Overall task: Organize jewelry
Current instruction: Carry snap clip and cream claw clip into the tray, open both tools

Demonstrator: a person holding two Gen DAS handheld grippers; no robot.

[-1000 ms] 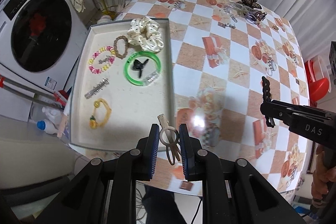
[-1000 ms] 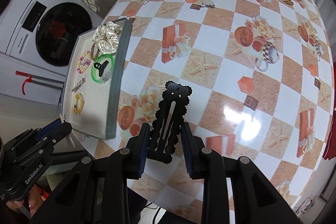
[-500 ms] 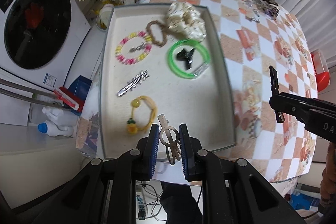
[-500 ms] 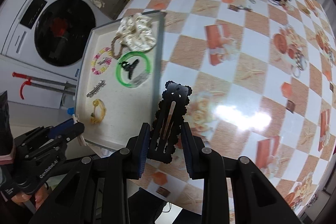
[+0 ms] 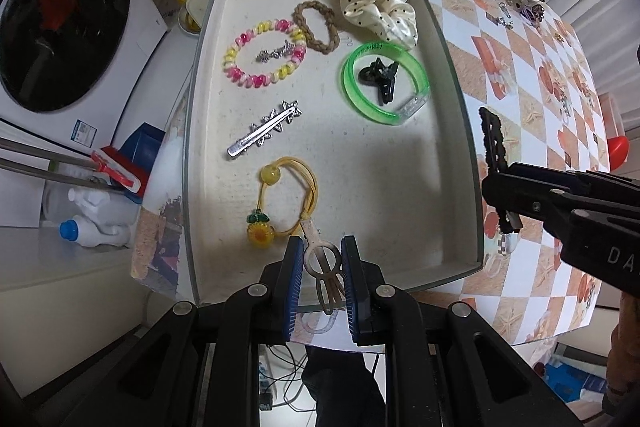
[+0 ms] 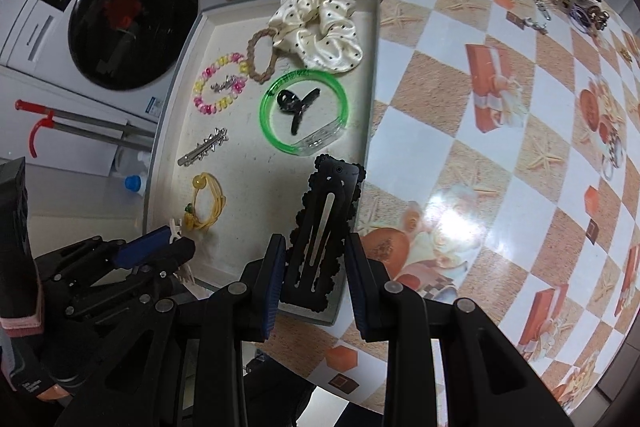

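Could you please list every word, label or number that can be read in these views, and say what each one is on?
"DA": white letters on the right gripper body, cut off at the left wrist view's edge.
Green bangle: dark print on its rim, too small to read.
Washing machine: panel print and the blue-and-white sticker are too blurred to read.
Left gripper: small white print low on its body, unreadable.

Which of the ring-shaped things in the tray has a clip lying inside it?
The green bangle: a black claw clip sits inside it.
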